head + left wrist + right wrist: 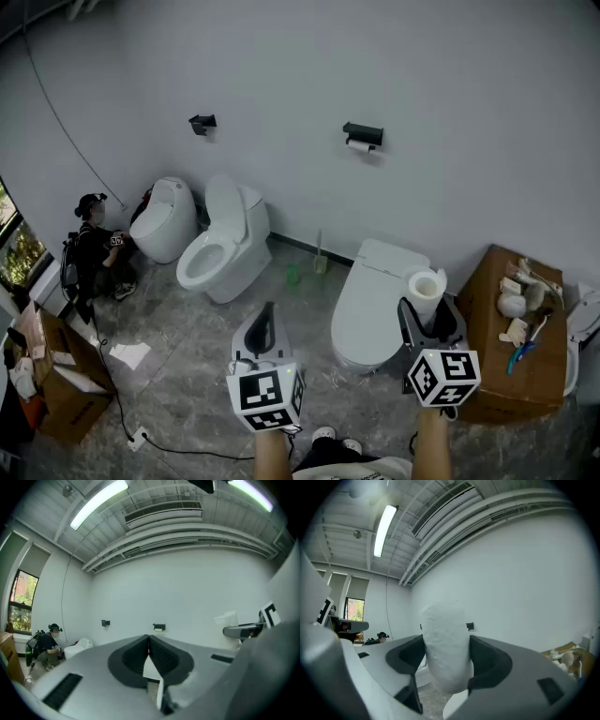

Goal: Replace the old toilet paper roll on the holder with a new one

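Observation:
A black wall holder carries the small, nearly used-up old roll. It also shows far off past the jaws as the holder in the left gripper view and the holder in the right gripper view. My right gripper is shut on a full white new roll that stands upright over the closed toilet. In its own view the new roll fills the gap of the right gripper, with both pads against its sides. My left gripper is shut with nothing in it; the left gripper has its jaws touching.
A closed-lid toilet stands below the holder, an open toilet and another to the left. A second black holder is on the wall. A person crouches at far left. A cluttered brown box stands at right, cartons at left.

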